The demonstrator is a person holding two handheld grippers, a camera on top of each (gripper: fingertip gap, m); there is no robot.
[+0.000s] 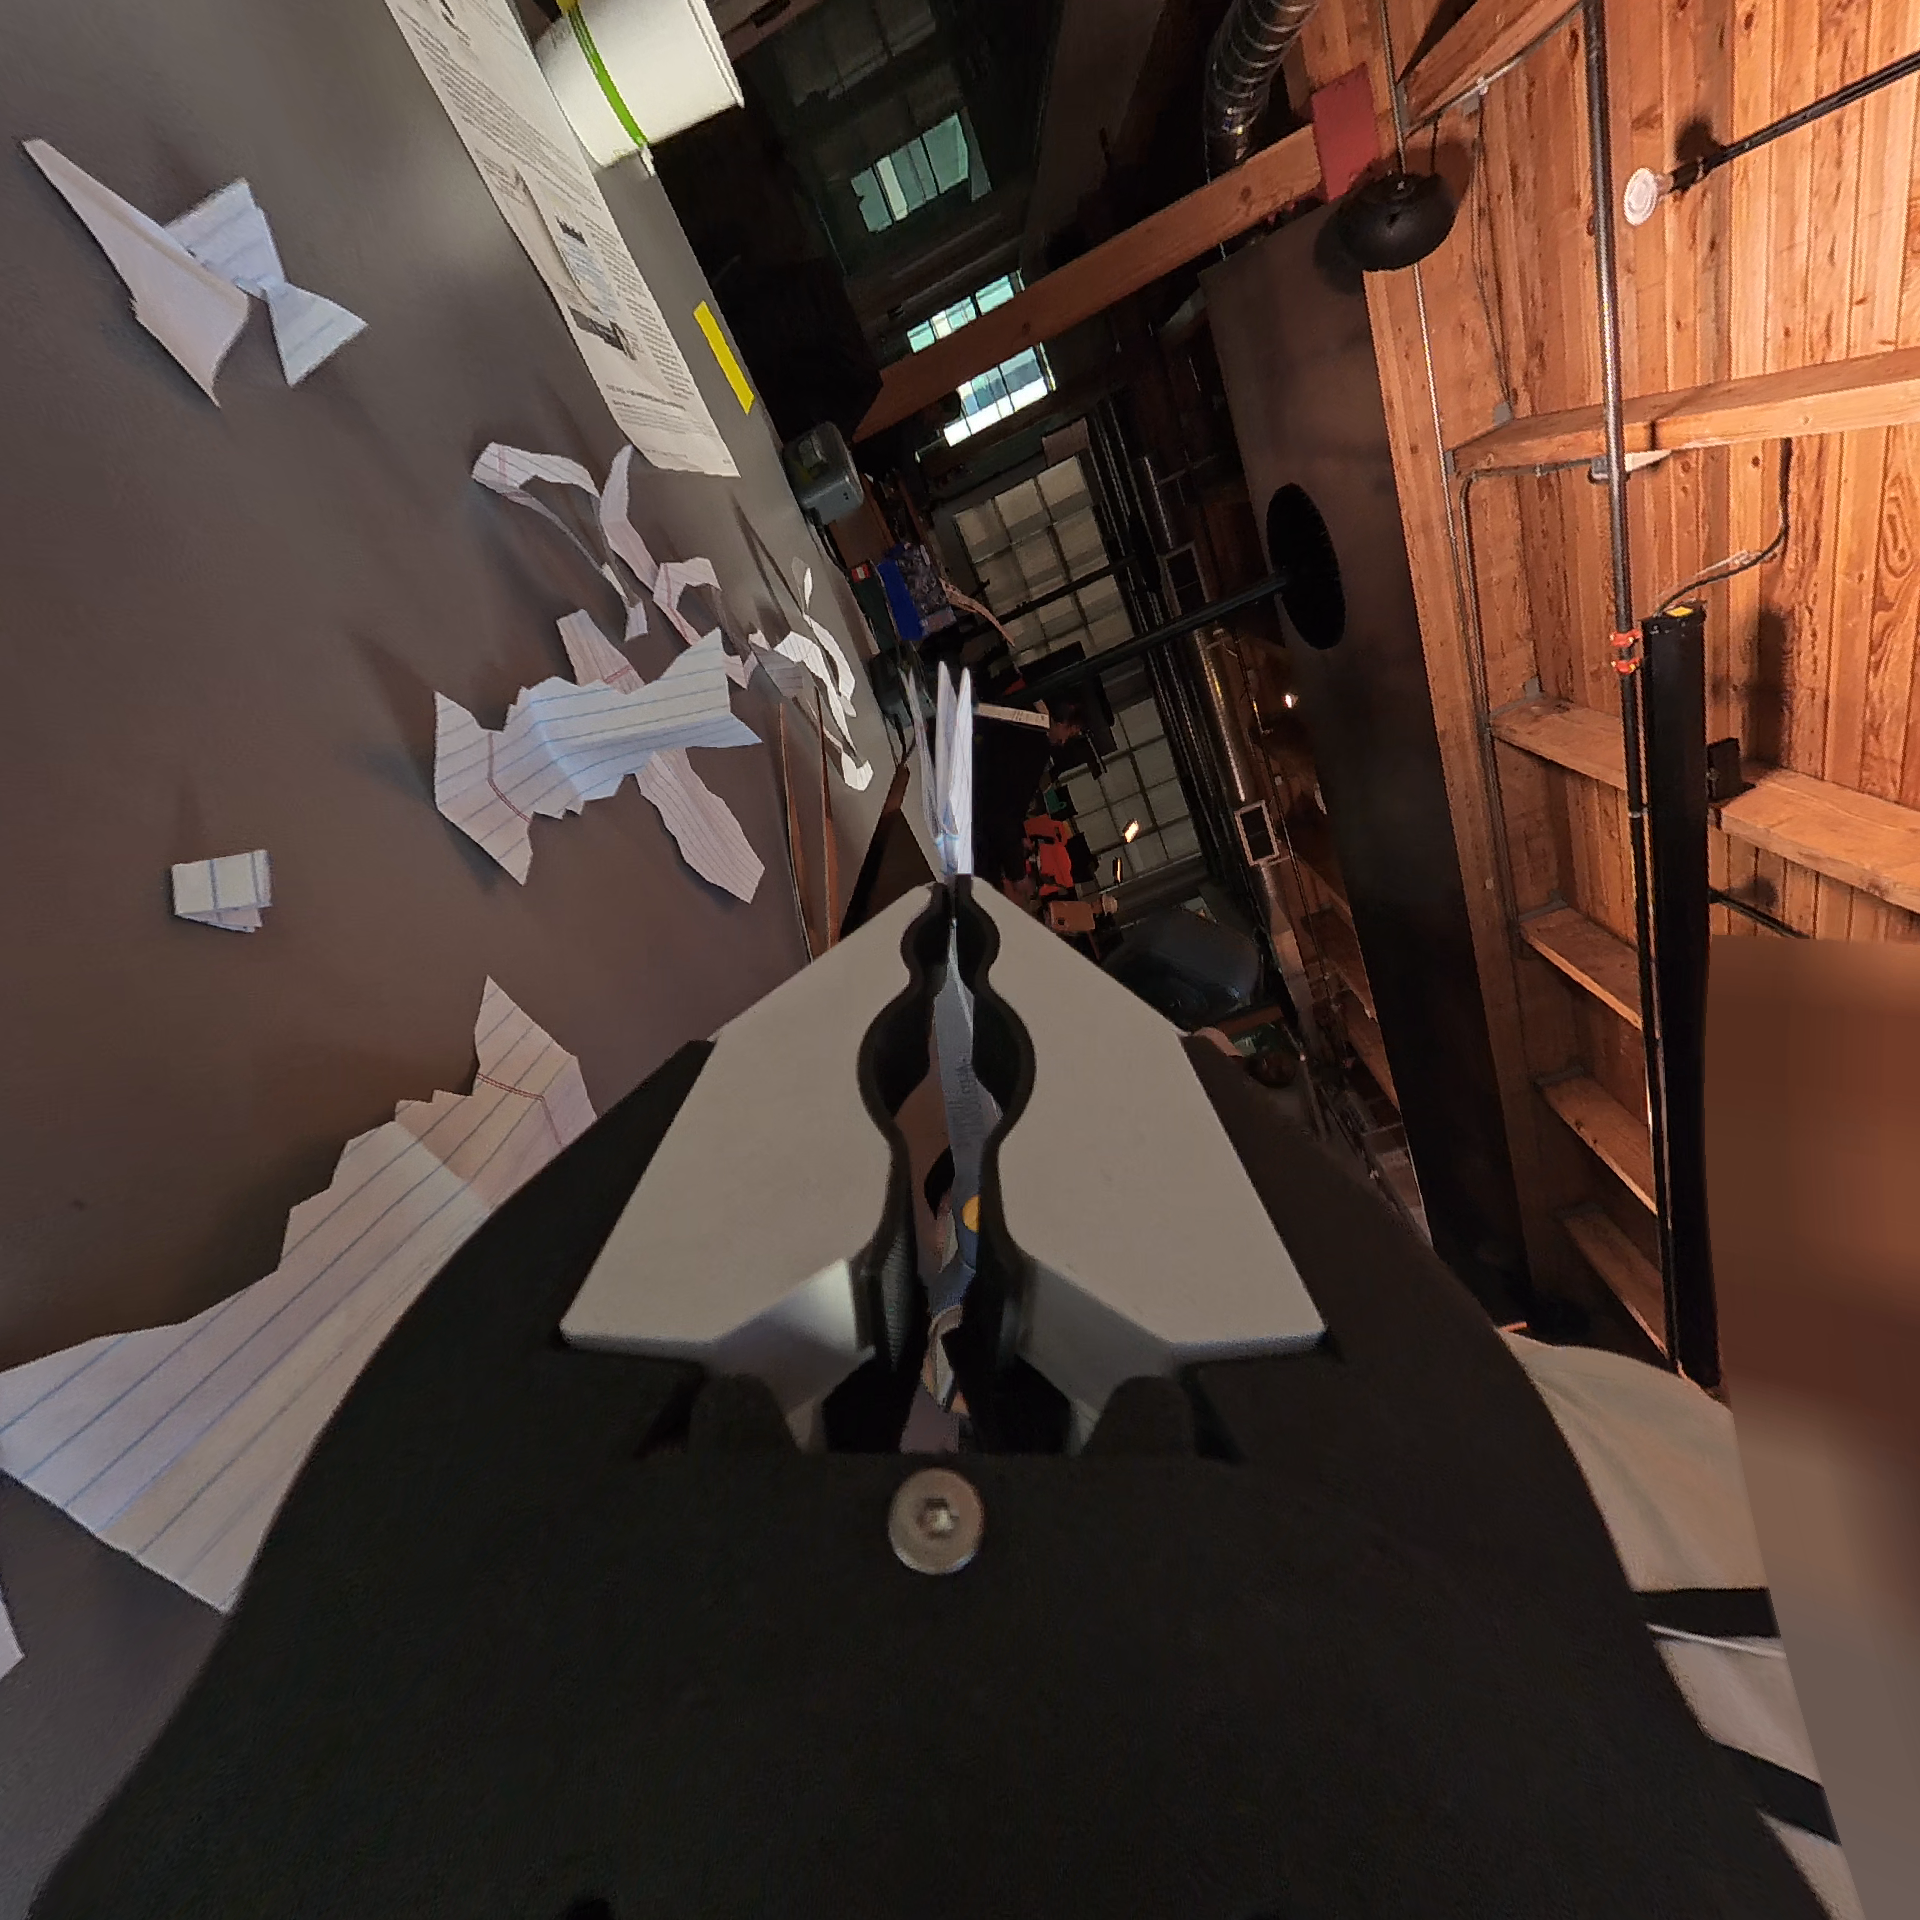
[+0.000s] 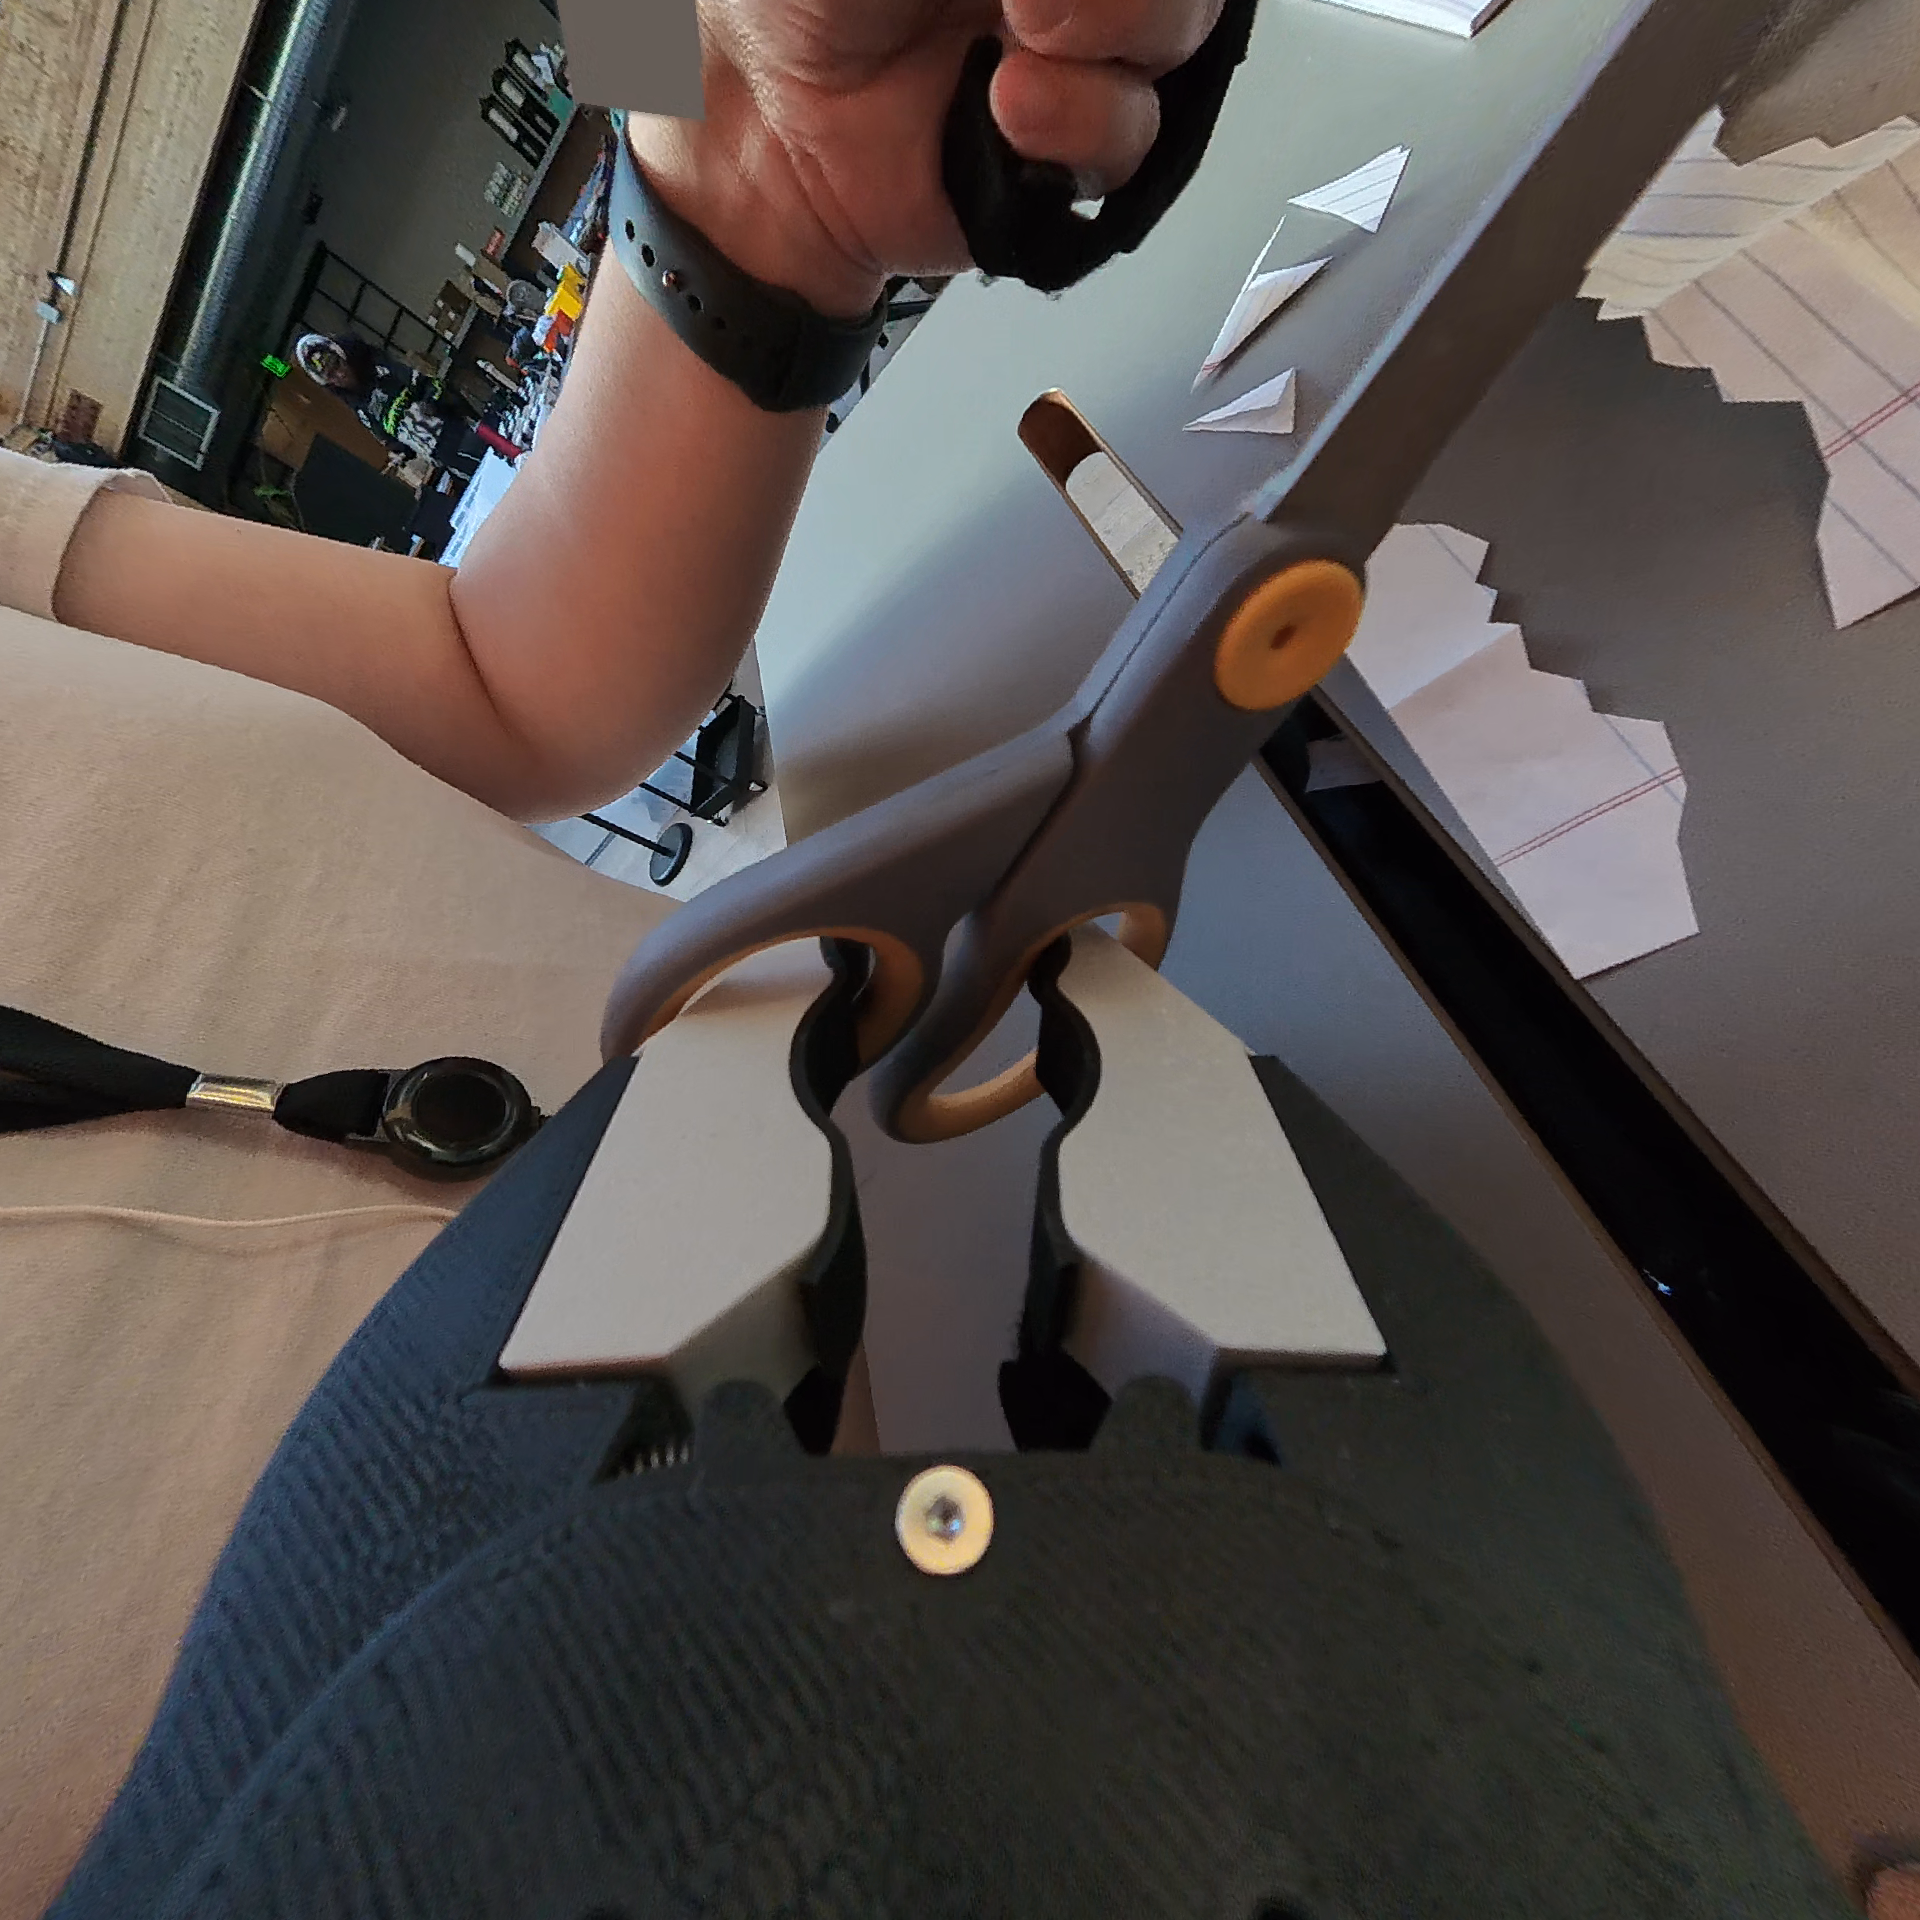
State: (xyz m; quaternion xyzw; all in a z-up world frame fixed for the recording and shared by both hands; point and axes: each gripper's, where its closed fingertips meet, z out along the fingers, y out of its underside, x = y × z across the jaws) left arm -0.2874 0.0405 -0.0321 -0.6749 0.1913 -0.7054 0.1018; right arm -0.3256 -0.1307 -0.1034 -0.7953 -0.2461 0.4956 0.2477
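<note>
My left gripper (image 1: 951,896) is shut on a folded piece of lined paper (image 1: 953,764). I see the paper edge-on; it sticks out past the fingertips, above the grey table (image 1: 260,644). My right gripper (image 2: 961,966) has one fingertip in each handle loop of grey scissors with an orange pivot (image 2: 1286,634). The handles are drawn close together. The blade (image 2: 1496,281) points up and right, next to a jagged-cut lined sheet (image 2: 1787,312); I cannot tell if they touch. A hand (image 2: 862,135) grips the other gripper's black handle at the top.
Several cut lined-paper scraps (image 1: 592,748) lie across the table. A printed sheet (image 1: 582,239), a yellow note (image 1: 724,358) and a white container (image 1: 644,73) sit at its far end. A slot (image 2: 1101,488) is cut in the tabletop. More scraps (image 2: 1538,769) lie by the table edge.
</note>
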